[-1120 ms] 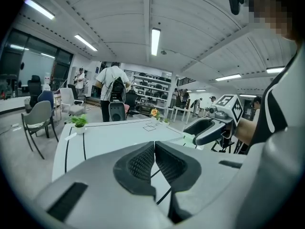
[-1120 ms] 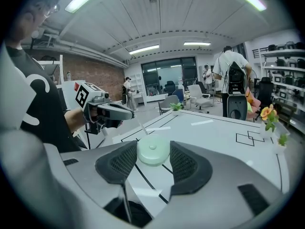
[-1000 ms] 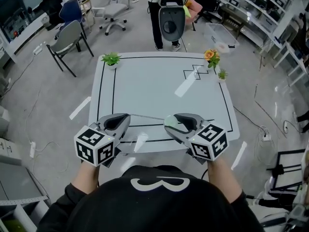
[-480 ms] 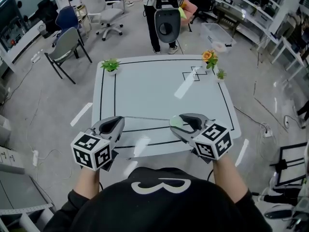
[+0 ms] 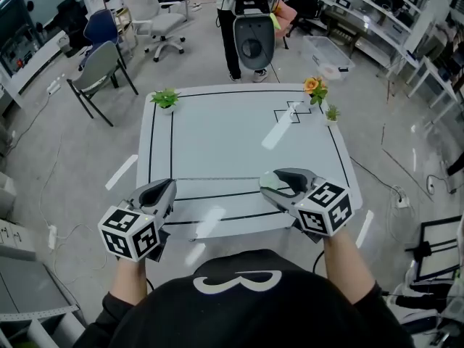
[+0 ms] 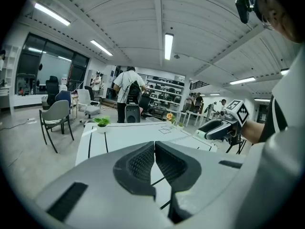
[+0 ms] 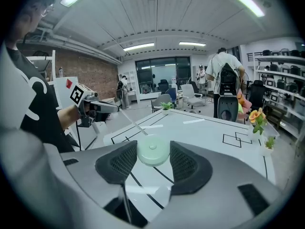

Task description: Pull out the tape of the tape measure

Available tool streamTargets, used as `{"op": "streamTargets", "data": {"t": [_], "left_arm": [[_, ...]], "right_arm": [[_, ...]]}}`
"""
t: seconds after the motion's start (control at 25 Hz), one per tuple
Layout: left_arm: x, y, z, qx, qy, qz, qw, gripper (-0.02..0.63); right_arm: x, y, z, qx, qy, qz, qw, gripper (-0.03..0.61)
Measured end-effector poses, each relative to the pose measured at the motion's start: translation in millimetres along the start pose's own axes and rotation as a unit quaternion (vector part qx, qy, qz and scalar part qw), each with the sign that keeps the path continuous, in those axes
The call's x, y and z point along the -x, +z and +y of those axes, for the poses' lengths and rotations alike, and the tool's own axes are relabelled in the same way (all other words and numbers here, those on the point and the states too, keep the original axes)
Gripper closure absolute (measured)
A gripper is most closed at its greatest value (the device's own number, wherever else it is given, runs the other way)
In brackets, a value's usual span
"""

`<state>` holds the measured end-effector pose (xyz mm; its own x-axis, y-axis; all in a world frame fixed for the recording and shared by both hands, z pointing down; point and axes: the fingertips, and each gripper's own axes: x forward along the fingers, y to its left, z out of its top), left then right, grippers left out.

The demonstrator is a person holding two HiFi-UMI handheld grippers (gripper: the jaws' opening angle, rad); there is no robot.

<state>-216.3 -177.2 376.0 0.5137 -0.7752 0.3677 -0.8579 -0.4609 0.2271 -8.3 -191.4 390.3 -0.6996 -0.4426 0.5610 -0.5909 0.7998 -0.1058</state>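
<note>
A round pale green tape measure [image 7: 153,151] sits between the pads of my right gripper [image 7: 152,160], which is shut on its case over the table's near edge. The same case shows in the head view as the tape measure [image 5: 267,180] at the tip of my right gripper [image 5: 272,182]. A thin tape [image 5: 217,179] runs level from it leftward to my left gripper [image 5: 167,186], whose jaws are pressed together on the tape's end. In the left gripper view, my left gripper [image 6: 155,150] shows no gap. The tape [image 7: 132,123] stretches towards the left gripper [image 7: 102,107].
The white table [image 5: 239,140] has black line markings. A green plant [image 5: 165,98] stands at its far left corner, an orange flower [image 5: 315,85] and a small plant [image 5: 333,112] at the far right. A person [image 5: 246,6] stands beyond the table, chairs [image 5: 98,64] to the left.
My left gripper has moved left and towards me, off the table's near-left corner, and the stretch of tape between the grippers has grown longer. The right gripper shifted slightly right.
</note>
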Motion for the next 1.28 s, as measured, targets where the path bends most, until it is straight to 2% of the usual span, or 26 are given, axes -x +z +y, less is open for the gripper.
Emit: {"op": "streamTargets", "data": {"t": [0.2,0.4,0.72,0.92,1.28], "left_arm": [[7.3,5.2,17.5,-0.009,0.029,-0.011,0.9995,0.601],[15.1,11.1,37.7,0.005,0.048,-0.024,0.9985,0.601],[5.9,9.1,50.9,0.015,0.052,-0.021,0.9983,0.6],[-1.2,10.1,62.7,0.019,0.07,-0.017,0.9972,0.6],[-34.8,3.6,49.0,0.012,0.045,0.007,0.9989,0.601]], "right_arm": [[-5.0,3.6,-8.5,0.006,-0.009,-0.001,1.0,0.359],[-5.5,6.8,-12.6,0.009,-0.01,0.003,1.0,0.359],[-5.8,4.8,-29.9,0.0,-0.017,0.002,1.0,0.359],[-3.6,1.0,-44.5,-0.008,-0.03,0.005,1.0,0.359],[-10.5,-9.7,-65.2,-0.017,-0.033,0.011,0.999,0.359]]}}
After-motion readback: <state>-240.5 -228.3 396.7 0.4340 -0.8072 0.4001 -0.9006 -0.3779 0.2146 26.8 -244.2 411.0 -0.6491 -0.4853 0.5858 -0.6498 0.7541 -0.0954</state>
